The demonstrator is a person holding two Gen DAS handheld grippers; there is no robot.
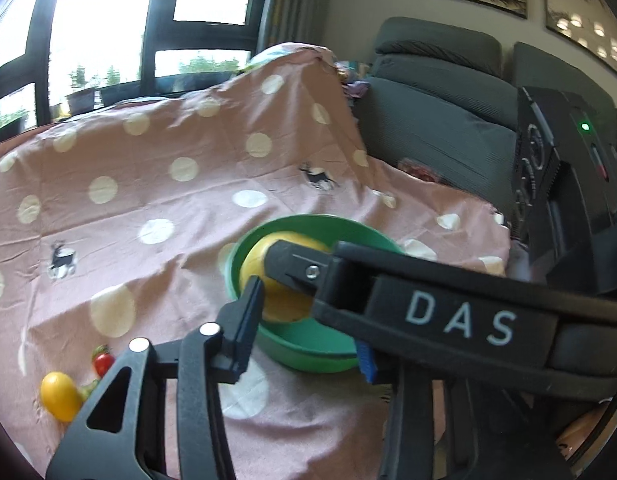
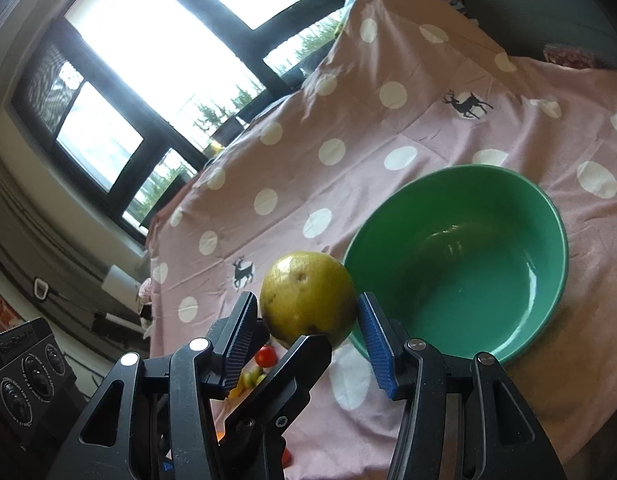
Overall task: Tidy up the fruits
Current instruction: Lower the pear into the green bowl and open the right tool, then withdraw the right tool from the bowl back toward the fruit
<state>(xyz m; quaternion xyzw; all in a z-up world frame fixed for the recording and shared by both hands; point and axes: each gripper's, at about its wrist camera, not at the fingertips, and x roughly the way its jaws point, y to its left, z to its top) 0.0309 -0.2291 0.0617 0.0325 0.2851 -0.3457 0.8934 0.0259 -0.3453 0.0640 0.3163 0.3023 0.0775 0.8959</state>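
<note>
A yellow-green round fruit is held between the pads of my right gripper, which is shut on it just left of the empty green bowl. In the left wrist view the same fruit shows in front of the bowl, and the right gripper's black arm crosses the picture. My left gripper stands below the fruit with a narrow gap and nothing pressed between its pads; its blue pad is mostly hidden. One left finger reaches under the fruit.
A pink dotted cloth covers the table. A small yellow fruit and a red cherry tomato lie at the near left; the tomato shows between the fingers too. A grey sofa stands behind, windows to the left.
</note>
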